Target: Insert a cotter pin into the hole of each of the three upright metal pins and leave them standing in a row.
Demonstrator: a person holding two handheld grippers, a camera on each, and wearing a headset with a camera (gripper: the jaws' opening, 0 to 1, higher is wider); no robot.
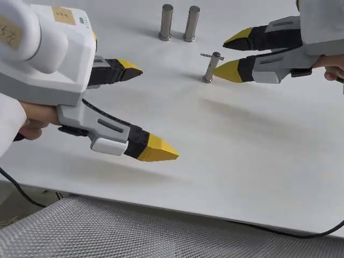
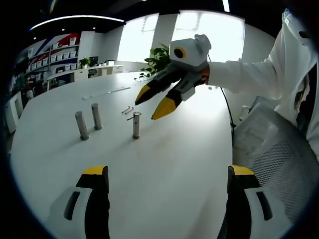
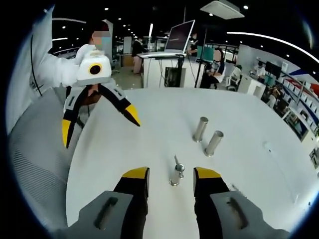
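Left gripper (image 1: 155,113) gapes wide over the desk's (image 1: 242,161) near edge. Right gripper (image 1: 220,59), jaws apart, sits just beside the cotter-pinned metal pin (image 1: 210,67). The tan labels' (image 1: 64,15) handwriting is illegible.

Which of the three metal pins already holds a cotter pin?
The pin beside the right gripper: a cotter pin crosses its top. The other two are bare.

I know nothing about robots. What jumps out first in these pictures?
Two yellow-tipped grippers stand out: the left gripper gapes in the foreground, and the right gripper is open beside a metal pin with a cotter pin through its top. Farther back, two bare pins stand on the white table.
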